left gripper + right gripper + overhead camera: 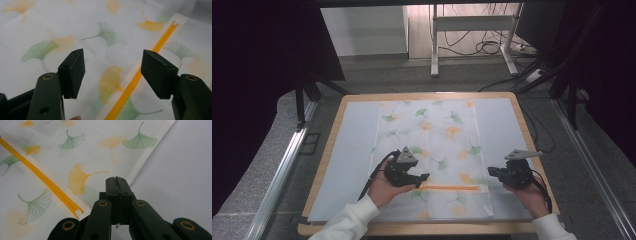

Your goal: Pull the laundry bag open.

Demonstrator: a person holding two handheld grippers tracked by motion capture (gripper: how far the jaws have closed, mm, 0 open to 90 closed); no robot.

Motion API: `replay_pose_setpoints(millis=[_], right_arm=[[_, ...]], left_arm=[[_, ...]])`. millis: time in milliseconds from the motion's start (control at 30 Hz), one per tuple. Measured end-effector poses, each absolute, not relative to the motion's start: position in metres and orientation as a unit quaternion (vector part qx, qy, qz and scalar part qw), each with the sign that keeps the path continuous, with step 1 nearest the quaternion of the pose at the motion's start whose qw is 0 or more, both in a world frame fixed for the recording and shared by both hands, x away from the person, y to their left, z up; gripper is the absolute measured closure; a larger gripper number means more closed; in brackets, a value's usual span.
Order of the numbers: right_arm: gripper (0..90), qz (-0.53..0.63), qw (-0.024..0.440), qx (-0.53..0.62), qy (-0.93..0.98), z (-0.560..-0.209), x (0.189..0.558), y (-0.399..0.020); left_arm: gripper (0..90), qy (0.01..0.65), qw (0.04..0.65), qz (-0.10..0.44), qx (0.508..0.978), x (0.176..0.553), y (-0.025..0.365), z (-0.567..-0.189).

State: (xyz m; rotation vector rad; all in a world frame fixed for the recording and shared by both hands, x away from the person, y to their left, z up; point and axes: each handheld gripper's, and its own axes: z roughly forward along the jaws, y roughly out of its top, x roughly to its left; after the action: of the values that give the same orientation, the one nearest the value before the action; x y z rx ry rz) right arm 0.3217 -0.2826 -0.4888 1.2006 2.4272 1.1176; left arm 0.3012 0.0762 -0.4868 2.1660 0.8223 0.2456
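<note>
High view: thin leaf-printed cloth (432, 150) (orange zipper (449, 188)) lies flat.

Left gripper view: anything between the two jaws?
No object is gripped. The left gripper stands open over the leaf-print cloth bag; in the left gripper view, bare printed fabric and a stretch of its orange zipper lie beneath the gap.

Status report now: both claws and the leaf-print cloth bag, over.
Left claw open above the cloth bag, near its orange zipper. Right claw shut at bag's right edge; whether it pinches fabric, unclear. Nothing in the way.
</note>
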Motion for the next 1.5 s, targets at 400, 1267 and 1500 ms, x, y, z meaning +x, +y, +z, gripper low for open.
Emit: replay_pose_setpoints(millis=[400,1267,1500], right_arm=[[88.9,0.365,0.094,0.396,0.837,-0.502,0.343,-0.265],[89.0,0.354,0.075,0.411,0.837,-0.517,0.355,-0.272],[89.1,0.358,0.071,0.411,0.836,-0.518,0.356,-0.273]], left_arm=[[39.9,0.254,0.382,0.062,0.887,0.298,-0.01,-0.485],[59.8,0.232,0.353,0.04,0.906,0.322,-0.088,-0.51],[59.8,0.231,0.349,0.038,0.908,0.321,-0.1,-0.512]])
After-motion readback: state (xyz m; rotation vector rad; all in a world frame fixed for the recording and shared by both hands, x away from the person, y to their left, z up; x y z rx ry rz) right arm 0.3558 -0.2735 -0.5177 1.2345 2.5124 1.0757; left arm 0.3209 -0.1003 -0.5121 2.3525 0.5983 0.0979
